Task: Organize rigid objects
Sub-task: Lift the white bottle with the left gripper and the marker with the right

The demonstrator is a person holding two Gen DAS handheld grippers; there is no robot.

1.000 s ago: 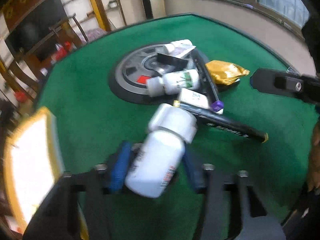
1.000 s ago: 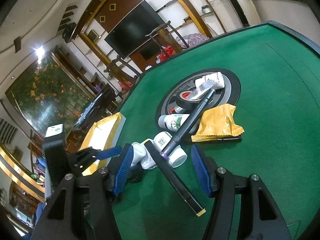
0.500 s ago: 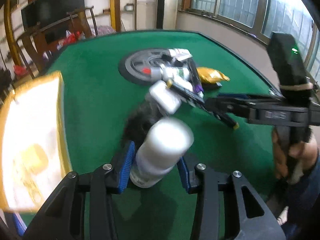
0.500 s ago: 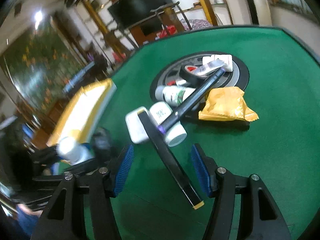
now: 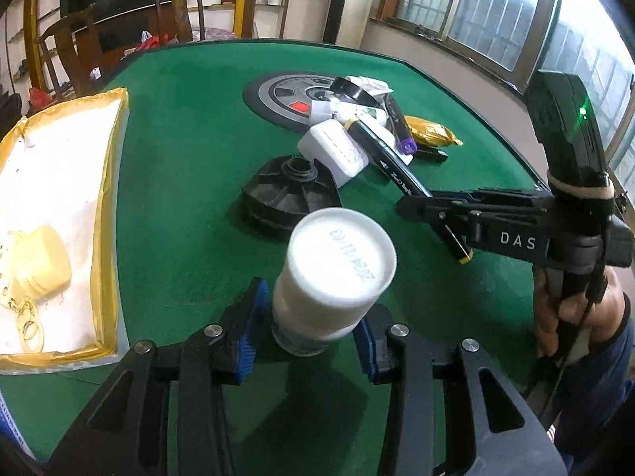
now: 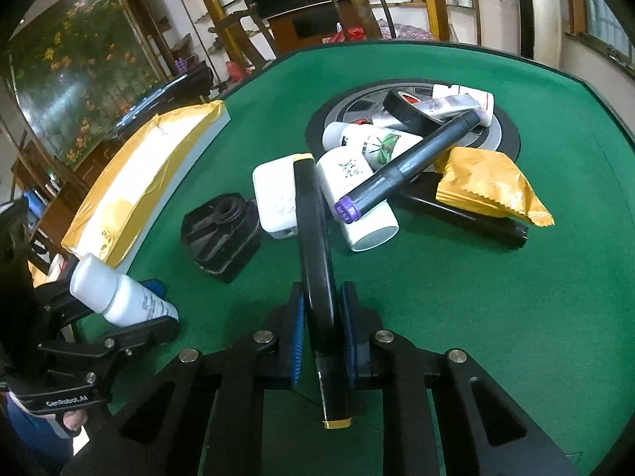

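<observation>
Progress looks early. Nearest the left camera, the left gripper (image 5: pixel 303 331) pinches a white bottle (image 5: pixel 329 273) between its blue pads, cap toward the lens, lifted clear of the green table (image 5: pixel 178 182). In the right wrist view the same bottle (image 6: pixel 119 297) shows at the lower left, tilted in that gripper. The right gripper (image 6: pixel 323 333) is pressed onto a long black marker (image 6: pixel 315 261) with yellow ends, its pads tight on the barrel near the close end, while the far end lies against the pile.

Just beyond, a black ribbed cap-like piece (image 6: pixel 220 234) sits alone on the felt. Beside it lies a flat white box (image 6: pixel 276 194), touching a second white bottle (image 6: pixel 357 198) on its side. Across that bottle rests a dark marker with a purple end (image 6: pixel 401 166), and a gold foil packet (image 6: pixel 488 186) lies over another black pen (image 6: pixel 476 218).

Further off, a round dark disc (image 6: pixel 504 135) carries a leaf-labelled bottle (image 6: pixel 373 139), a roll of black tape (image 6: pixel 408 109) and a white tube (image 6: pixel 452 103).

To the left, a gold-edged white tray (image 5: pixel 99 214) holds a pale yellow round lid or jar (image 5: pixel 41 263) and some small gold rings; I cannot tell what they are. If that tray is the destination, one or two items are placed, two are in hand, and most of the heap remains to be sorted.
</observation>
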